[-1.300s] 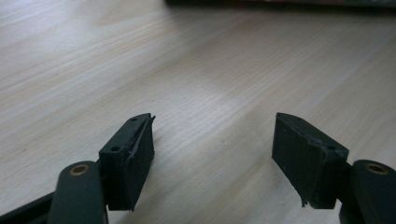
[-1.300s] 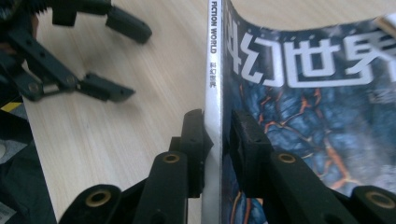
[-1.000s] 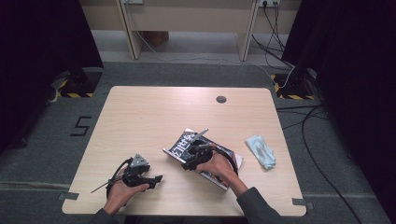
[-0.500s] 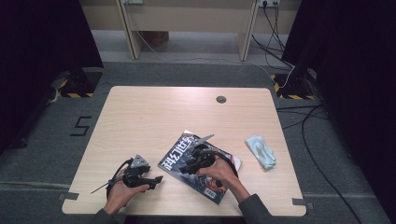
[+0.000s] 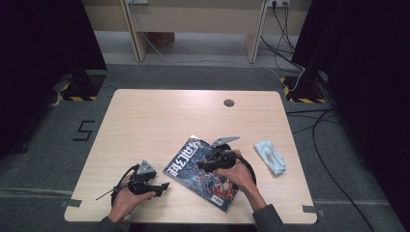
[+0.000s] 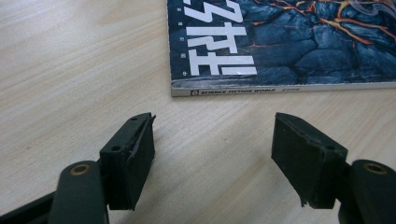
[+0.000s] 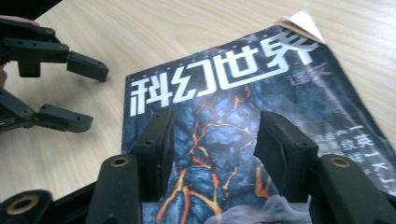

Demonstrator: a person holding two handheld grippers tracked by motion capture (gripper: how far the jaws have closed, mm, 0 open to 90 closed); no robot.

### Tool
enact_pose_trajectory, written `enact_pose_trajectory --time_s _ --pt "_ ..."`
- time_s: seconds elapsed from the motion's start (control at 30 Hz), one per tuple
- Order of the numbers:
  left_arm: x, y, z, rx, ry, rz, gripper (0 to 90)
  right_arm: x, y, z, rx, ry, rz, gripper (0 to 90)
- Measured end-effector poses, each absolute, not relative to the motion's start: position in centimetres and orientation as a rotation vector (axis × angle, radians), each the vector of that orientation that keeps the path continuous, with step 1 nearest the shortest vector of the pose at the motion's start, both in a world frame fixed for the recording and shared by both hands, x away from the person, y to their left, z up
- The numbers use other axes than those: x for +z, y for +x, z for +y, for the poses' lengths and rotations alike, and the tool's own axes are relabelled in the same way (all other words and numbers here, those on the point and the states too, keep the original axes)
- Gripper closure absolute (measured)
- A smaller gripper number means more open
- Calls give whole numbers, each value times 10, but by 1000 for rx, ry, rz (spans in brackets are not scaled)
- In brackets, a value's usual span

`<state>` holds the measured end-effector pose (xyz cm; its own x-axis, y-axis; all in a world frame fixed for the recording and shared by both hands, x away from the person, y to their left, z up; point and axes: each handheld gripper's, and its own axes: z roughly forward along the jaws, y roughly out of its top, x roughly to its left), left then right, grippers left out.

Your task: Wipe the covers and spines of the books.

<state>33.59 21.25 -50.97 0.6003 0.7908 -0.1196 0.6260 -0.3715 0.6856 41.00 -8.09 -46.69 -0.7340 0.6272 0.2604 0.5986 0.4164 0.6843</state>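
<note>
Magazine (image 5: 203, 174) partly hidden beneath right claw (image 5: 200, 165), corner curled.

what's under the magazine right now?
The magazine lies flat on the bare wooden table, closed, cover up, with one far corner curled. Nothing sticks out past its edges; whatever the cover hides can't be seen.

- Magazines: one magazine (image 5: 205, 174), dark cover, flat on the table (image 5: 159, 121).
- Cloths: one light blue cloth (image 5: 270, 156), to the right of the magazine.
- Grippers: two, the left gripper (image 5: 164, 185) and the right gripper (image 5: 200, 164), one in each hand.
- Tables: one.
</note>
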Motion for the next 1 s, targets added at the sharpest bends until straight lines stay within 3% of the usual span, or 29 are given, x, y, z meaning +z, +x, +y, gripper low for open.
enact_pose_trajectory --time_s 0.37,0.63,1.0 --pt "-510 334 209 305 2124 1092 295 -466 420 -105 1172 1207 2504 331" --pt "-510 327 194 282 2103 1028 327 -467 427 -141 1066 1312 2402 321" --pt "-514 325 174 265 2117 966 328 -482 431 -159 941 1365 2404 314"
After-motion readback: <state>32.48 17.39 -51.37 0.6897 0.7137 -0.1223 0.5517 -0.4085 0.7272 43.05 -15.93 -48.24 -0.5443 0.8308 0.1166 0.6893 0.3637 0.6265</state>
